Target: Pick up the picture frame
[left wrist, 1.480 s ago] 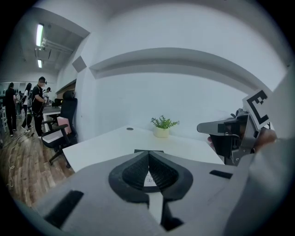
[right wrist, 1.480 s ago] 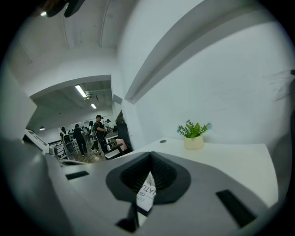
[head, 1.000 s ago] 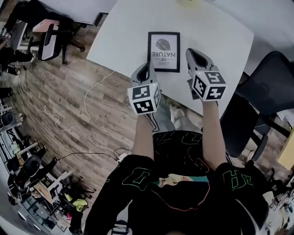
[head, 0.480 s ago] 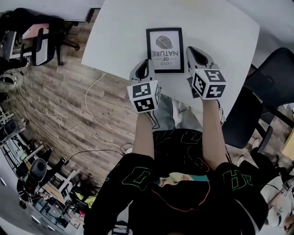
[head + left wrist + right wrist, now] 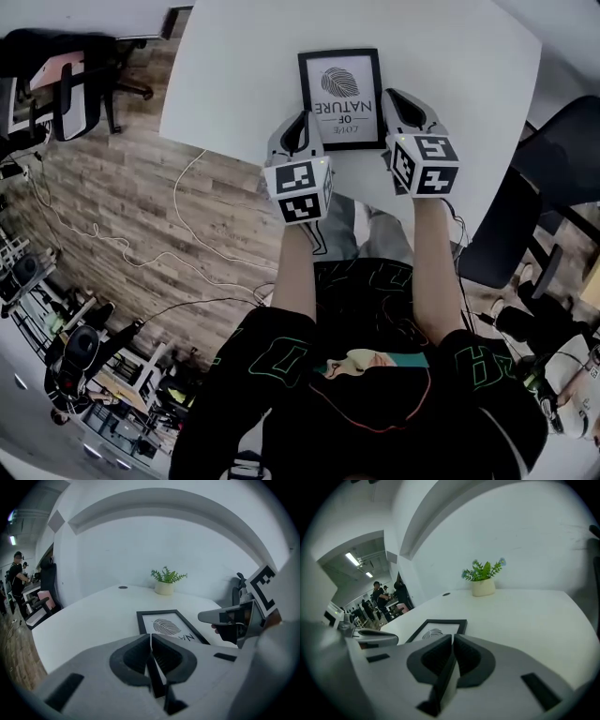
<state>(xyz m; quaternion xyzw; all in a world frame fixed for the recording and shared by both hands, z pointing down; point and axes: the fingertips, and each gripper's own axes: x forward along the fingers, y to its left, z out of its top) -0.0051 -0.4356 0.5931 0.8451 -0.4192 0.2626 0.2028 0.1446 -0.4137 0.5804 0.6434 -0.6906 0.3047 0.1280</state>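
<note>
On table (image 5: 234, 75) | frame (image 5: 340, 98) "LOVE OF NATURE" | both jaws clenched | right jaws just loosening

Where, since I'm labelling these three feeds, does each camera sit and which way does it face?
Head view: on the person's head, looking steeply down at the black-framed leaf-print picture on the white table; forearms, torso, left gripper and right gripper show.
Left gripper view: on that gripper, looking along its shut jaws across the table to a potted plant.
Right gripper view: likewise; its empty jaws, nearly together, have just been opening.
Shared: all show the picture; each gripper view shows the other gripper.
</note>
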